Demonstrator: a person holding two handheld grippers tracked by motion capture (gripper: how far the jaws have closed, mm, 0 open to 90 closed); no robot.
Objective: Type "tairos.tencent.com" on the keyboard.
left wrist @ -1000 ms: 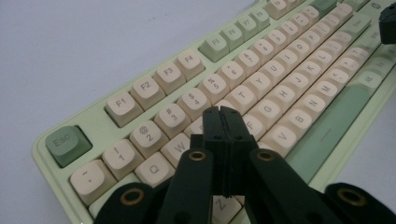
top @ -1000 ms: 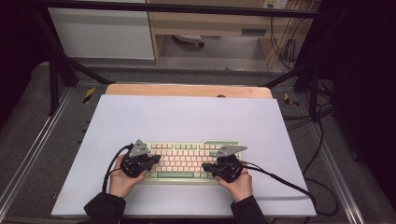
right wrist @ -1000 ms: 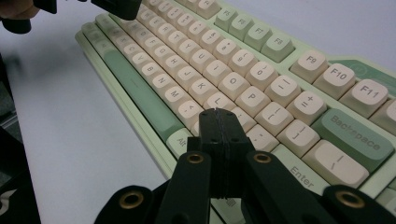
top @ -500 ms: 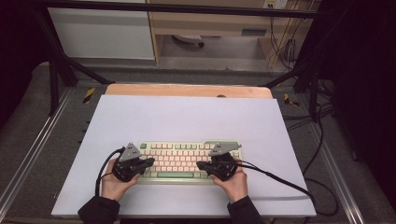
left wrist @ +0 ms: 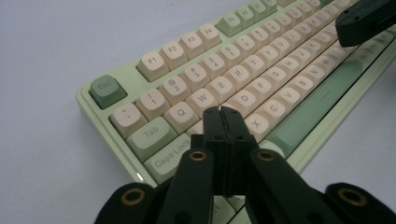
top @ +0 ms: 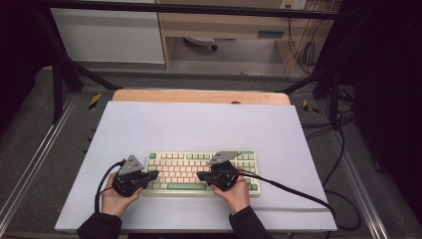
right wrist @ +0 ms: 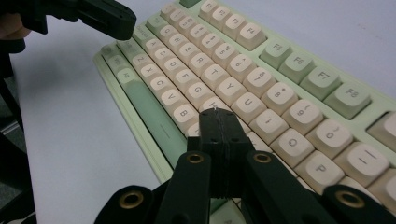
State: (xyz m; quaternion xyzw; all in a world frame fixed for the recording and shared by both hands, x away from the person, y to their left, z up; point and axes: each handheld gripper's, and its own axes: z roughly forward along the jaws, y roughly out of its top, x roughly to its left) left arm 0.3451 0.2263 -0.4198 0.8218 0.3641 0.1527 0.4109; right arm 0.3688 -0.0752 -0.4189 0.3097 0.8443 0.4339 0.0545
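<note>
Keyboard lay on the pale mat, directly ahead of both your tongs, its long side running across from one hand to the other. Your left gripper hung over the keyboard's left end, jaws pressed together with nothing between them; in the left gripper view its tips sat just above the home-row keys, beside Caps Lock. Between your two tongs ran the green space bar. Your right gripper pointed leftward over the middle keys, jaws likewise pressed together and empty, tips poised near the H key, with your left gripper's dark tip well beyond it.
</note>
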